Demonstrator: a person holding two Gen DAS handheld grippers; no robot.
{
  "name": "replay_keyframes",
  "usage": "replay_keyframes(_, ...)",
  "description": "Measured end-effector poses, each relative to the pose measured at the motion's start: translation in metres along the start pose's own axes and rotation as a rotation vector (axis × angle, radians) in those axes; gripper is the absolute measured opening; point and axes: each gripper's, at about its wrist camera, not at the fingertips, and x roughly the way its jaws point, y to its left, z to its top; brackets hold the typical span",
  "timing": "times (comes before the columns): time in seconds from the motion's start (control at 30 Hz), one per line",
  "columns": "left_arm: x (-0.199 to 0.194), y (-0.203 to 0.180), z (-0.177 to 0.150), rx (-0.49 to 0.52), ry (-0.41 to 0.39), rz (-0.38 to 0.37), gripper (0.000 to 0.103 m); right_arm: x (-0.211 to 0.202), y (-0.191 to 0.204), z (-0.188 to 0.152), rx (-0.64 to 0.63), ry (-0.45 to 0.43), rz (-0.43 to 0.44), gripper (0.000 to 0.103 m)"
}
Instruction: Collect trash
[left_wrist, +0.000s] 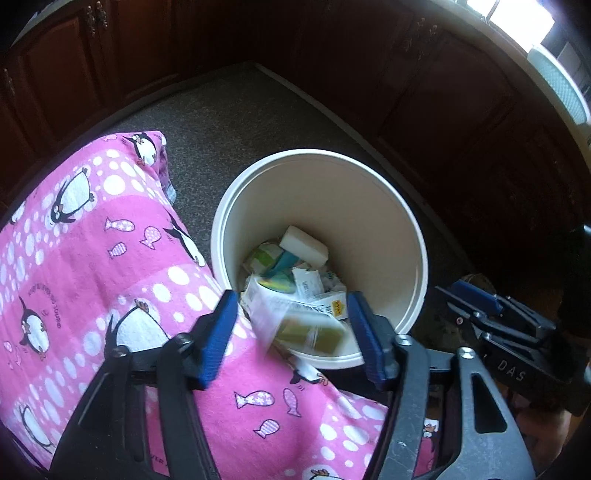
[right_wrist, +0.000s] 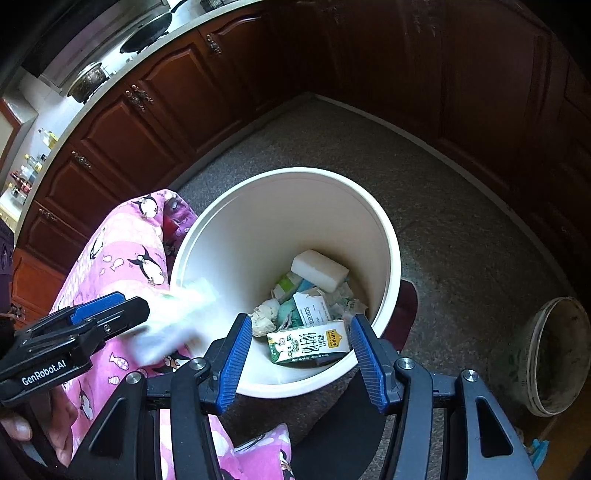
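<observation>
Jaws of the left gripper (left_wrist: 291, 332) stand apart, their ribbed blue pads clear of a blurred, flat packet (left_wrist: 295, 321) with a green panel that hangs between them over the near rim of the bin (left_wrist: 406, 206). That bin is a round, smooth, cream plastic pail on speckled grey floor (left_wrist: 229, 110); at its bottom lie a white foam block (left_wrist: 303, 246), crumpled paper and a carton (left_wrist: 338, 304). Soft pink fleece (left_wrist: 92, 240) printed with penguins and fish presses against the bin's left side.

Seen from the right wrist, the right gripper (right_wrist: 301, 350) has its jaws parted with nothing between them, above the bin's near edge. Only this view shows the carton's green-and-white face whole, the left gripper from the side with the packet as a white smear at its tip, a worn pail (right_wrist: 554, 354) on the floor and a worktop (right_wrist: 122, 70) carrying pans over carved wooden doors.
</observation>
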Motion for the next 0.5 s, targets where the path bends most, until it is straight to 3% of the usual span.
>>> replay_keyframes(0.27,-0.015,0.003,-0.004,-0.026,0.001,0.006,0.07,-0.008,0.009,-0.005,-0.011,-0.021,-0.001,0.054)
replay_keyframes(0.5,-0.043,0.001,-0.015,-0.024,-0.051,0.042,0.07,-0.021,0.029,-0.011,-0.051,-0.082,-0.028,0.065)
